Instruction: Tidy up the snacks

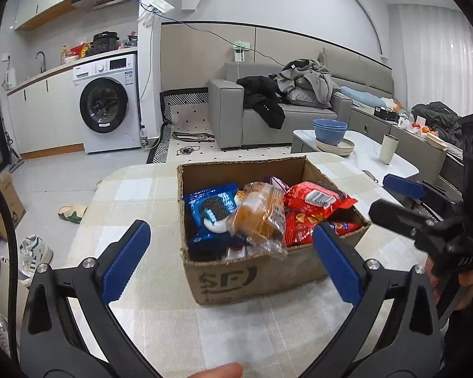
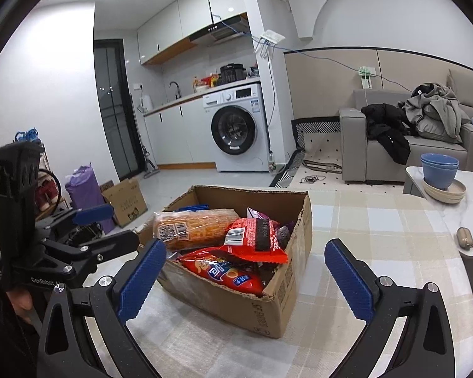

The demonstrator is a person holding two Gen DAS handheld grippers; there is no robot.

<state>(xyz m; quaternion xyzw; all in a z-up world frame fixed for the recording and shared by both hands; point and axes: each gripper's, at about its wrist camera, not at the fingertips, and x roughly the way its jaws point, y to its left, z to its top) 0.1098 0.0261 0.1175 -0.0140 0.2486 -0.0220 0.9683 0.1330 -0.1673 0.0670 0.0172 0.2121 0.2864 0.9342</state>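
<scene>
Left wrist view: my left gripper (image 1: 230, 252) is spread wide, empty; box (image 1: 236, 280) of snacks on the bench (image 1: 160, 315). Risk: the bread pack (image 1: 260, 217) overhangs and may tip out.

Right wrist view: my right gripper (image 2: 246, 278) likewise released, empty. Only here: the bread's barcode end, keys (image 2: 465, 238).

I see open cardboard box (image 1: 236, 278) on checked tablecloth, packed: blue cookie packs (image 1: 213, 208), wrapped orange bread (image 1: 260, 217), red snack bags (image 1: 315, 200).

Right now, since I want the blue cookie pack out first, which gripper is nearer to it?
Left. The left gripper faces the cookie pack directly; the right gripper is at the box's red-bag side.
</scene>
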